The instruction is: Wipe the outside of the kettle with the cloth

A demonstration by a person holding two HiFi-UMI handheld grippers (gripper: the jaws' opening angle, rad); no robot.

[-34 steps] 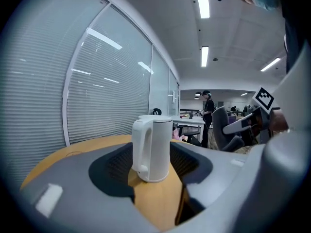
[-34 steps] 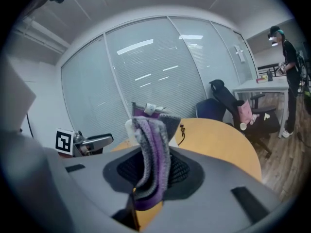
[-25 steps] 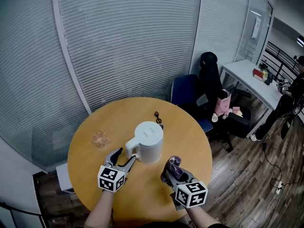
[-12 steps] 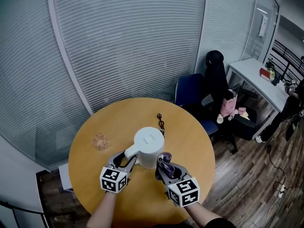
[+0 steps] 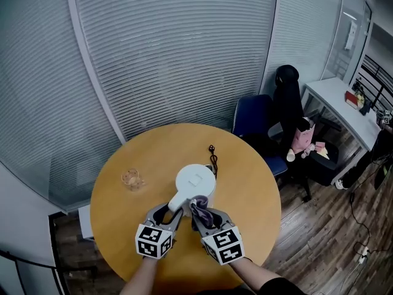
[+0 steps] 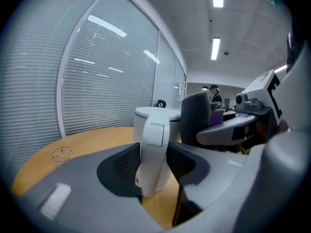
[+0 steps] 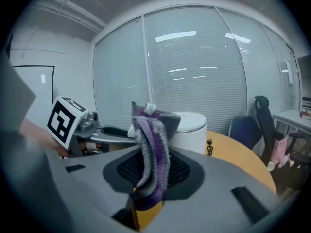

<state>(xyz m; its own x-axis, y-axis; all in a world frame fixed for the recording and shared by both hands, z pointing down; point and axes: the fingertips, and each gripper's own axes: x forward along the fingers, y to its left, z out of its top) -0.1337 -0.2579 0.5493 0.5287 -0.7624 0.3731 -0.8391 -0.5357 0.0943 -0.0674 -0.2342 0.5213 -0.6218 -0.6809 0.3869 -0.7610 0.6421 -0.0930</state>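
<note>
My left gripper [image 6: 153,171] has just been closing, and its pads now sit against both sides of the kettle's handle [image 6: 151,144], so I judge the kettle [image 5: 195,182] is pinned in place (it stands upright near the middle of the round table [image 5: 249,177]). Meanwhile my right gripper [image 7: 151,174], which a second ago hung well off to the kettle's right, has swung in beside the left one. It is pinching the purple-grey cloth [image 7: 151,147], which stands up out of its jaws. From the head view the cloth's free end is right at the kettle's near wall, just beside the handle; I cannot tell if it touches. With the kettle steadied, wiping can begin.
</note>
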